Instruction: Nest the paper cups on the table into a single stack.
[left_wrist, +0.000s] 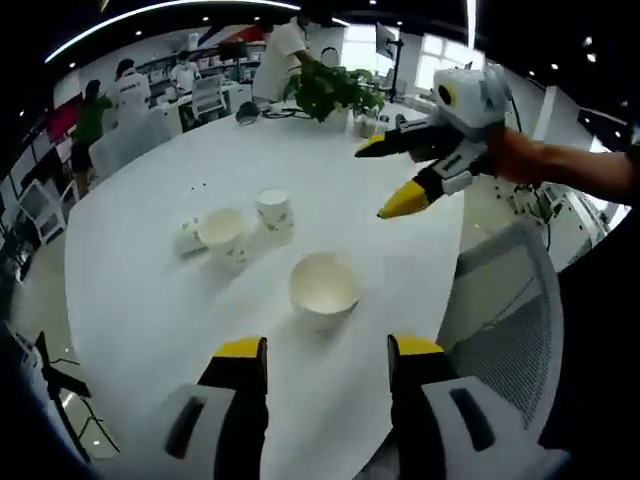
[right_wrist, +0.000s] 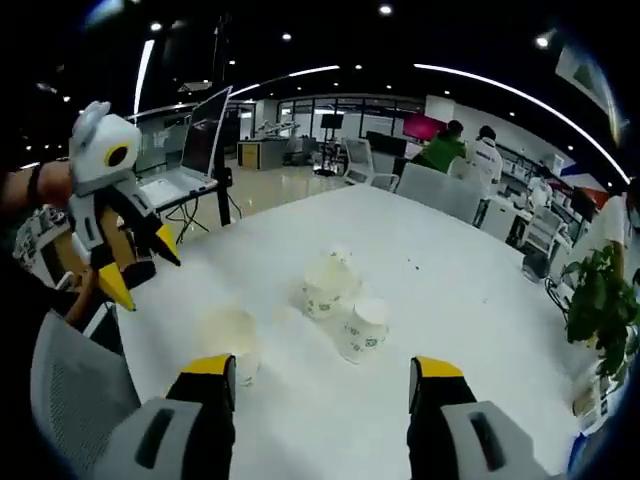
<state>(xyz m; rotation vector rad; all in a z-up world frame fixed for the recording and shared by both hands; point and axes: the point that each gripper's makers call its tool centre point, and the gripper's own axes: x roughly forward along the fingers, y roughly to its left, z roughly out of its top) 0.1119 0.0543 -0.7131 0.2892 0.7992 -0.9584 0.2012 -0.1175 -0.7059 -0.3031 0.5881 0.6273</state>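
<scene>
Both claws spread wide, holding nothing: left claw (left_wrist: 325, 355), right claw (right_wrist: 325, 375). Four white paper cups on round white tabletop (left_wrist: 150, 270): nearest cup (left_wrist: 323, 287) upright alone, three clustered (left_wrist: 235, 232) just beyond, one tipped over.

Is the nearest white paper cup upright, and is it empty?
Upright and empty: the white paper cup stands alone on the white round table, open rim up, bare inside.
</scene>
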